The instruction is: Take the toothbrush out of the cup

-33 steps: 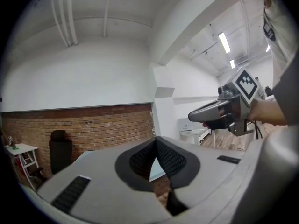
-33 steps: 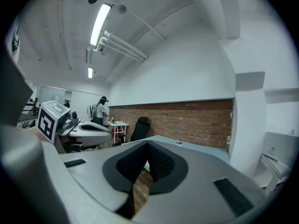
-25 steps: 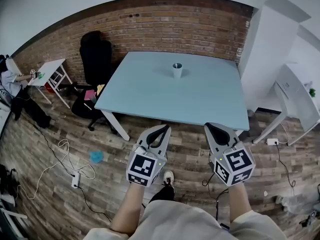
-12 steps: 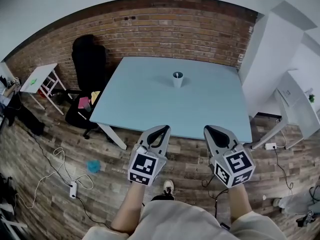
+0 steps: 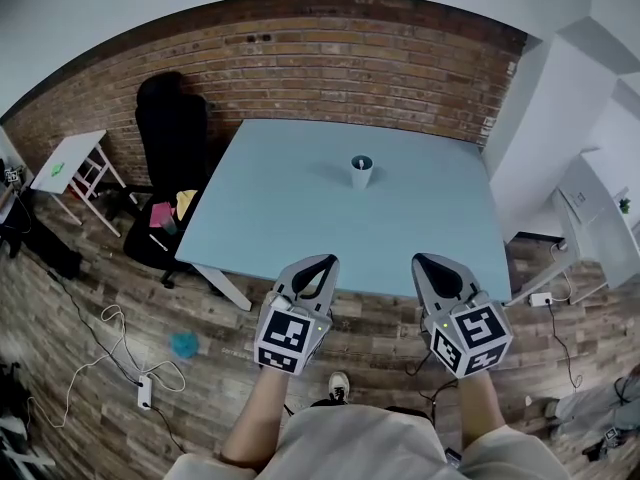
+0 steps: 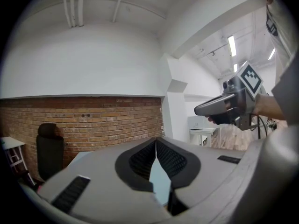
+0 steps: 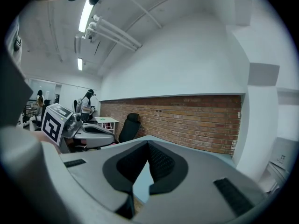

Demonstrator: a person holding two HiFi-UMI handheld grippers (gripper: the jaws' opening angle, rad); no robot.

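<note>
A small white cup (image 5: 361,171) stands upright near the middle of the light blue table (image 5: 300,218), with something dark in its mouth; the toothbrush cannot be made out at this distance. My left gripper (image 5: 322,263) and right gripper (image 5: 426,262) are held side by side over the floor, short of the table's near edge and well away from the cup. Both are shut with nothing between their tips. In the left gripper view the jaws (image 6: 155,140) meet at the tips, and the right gripper view shows the same (image 7: 148,143). The cup is hidden in both gripper views.
A black office chair (image 5: 172,128) stands at the table's left, with a small white side table (image 5: 68,163) further left. A brick wall (image 5: 380,68) runs behind the table. White cabinets (image 5: 560,148) stand to the right. Cables and a power strip (image 5: 143,392) lie on the wooden floor.
The table and cup have shifted down and nearer in the head view as the person moves toward them. Both grippers stay shut, side by side.
</note>
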